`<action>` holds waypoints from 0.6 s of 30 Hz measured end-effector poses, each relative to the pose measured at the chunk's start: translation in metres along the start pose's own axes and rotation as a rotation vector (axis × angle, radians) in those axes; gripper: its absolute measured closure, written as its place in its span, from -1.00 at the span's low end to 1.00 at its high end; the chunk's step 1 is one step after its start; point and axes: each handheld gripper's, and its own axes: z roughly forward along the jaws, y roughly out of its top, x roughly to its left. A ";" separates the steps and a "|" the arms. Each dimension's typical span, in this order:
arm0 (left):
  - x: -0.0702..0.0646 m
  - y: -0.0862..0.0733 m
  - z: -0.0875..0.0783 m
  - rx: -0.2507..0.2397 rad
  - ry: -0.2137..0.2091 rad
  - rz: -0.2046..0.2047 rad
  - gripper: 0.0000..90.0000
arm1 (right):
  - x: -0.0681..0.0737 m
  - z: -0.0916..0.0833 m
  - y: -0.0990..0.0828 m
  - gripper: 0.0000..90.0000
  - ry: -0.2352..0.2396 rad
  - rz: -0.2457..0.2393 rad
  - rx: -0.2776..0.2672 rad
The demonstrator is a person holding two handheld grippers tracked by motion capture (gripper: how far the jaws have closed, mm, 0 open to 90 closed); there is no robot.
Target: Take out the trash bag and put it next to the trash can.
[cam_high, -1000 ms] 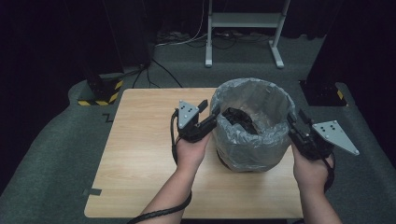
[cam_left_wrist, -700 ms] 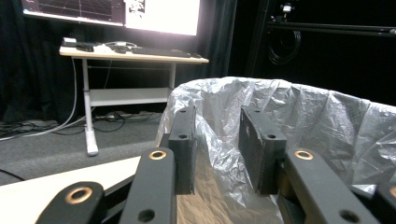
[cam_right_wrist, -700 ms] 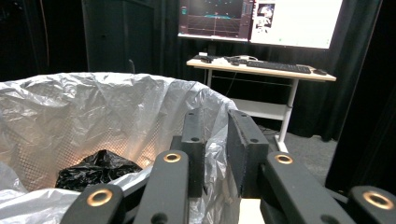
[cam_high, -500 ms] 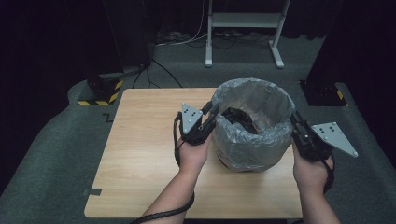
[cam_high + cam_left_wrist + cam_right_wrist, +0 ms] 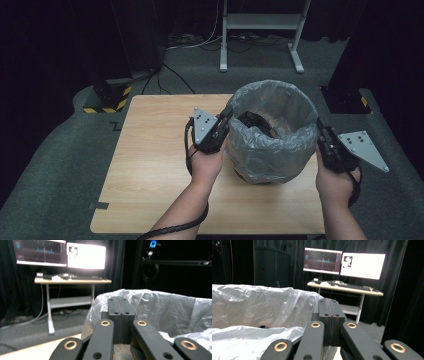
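- Two grippers flank one bin; since a second ago both have slid slightly right along its rim.
- Left gripper: jaws pressed together, at the bag's left edge.
- Right gripper: jaws likewise together, at the right edge.
- Likely lining up to pinch the rim; bag not lifted yet.
- One table, two monitors.

Left gripper, jaws pressed together, hand behind it; right gripper, jaws likewise closed, hand behind, forearms roughly parallel.
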 end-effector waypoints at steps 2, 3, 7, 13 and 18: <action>-0.002 0.008 -0.003 -0.023 -0.006 0.014 0.99 | 0.000 -0.003 0.007 1.00 -0.005 -0.001 -0.027; -0.002 0.008 -0.003 -0.023 -0.006 0.014 0.99 | 0.000 -0.005 0.011 1.00 -0.005 -0.003 -0.041; -0.008 0.029 -0.012 -0.100 -0.026 0.014 0.99 | 0.001 -0.012 0.027 1.00 -0.006 0.006 -0.099; -0.011 0.050 -0.024 -0.170 -0.047 0.022 0.99 | 0.005 -0.024 0.048 1.00 -0.012 -0.003 -0.182; -0.018 0.064 -0.037 -0.229 -0.067 0.051 0.99 | 0.010 -0.036 0.069 1.00 -0.009 -0.020 -0.250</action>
